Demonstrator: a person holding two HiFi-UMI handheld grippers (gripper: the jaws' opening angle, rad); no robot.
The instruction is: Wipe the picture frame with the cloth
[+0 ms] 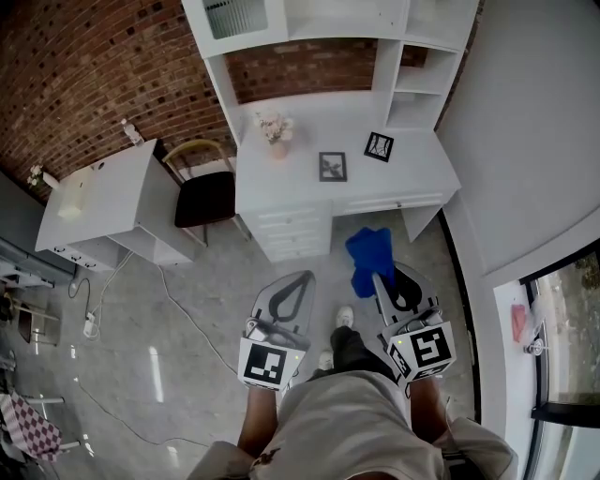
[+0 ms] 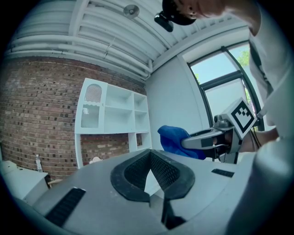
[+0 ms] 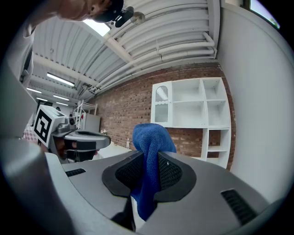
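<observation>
A small dark picture frame (image 1: 333, 166) stands on the white desk (image 1: 281, 183), with a second black frame (image 1: 379, 146) to its right. Both grippers hang above the floor, well short of the desk. My right gripper (image 1: 375, 274) (image 3: 149, 156) is shut on a blue cloth (image 1: 367, 253) (image 3: 151, 137), which bunches above the jaws and hangs below them. In the left gripper view the cloth (image 2: 172, 140) shows at the right. My left gripper (image 1: 306, 276) (image 2: 150, 153) is shut, its tips together, with nothing in it.
A vase of pale flowers (image 1: 276, 131) sits on the desk's left part, under white shelving (image 1: 309, 23). A dark-seated chair (image 1: 204, 195) and a white cabinet (image 1: 103, 202) stand to the left. Cables (image 1: 178, 305) trail over the grey floor. A window (image 1: 562, 328) is at the right.
</observation>
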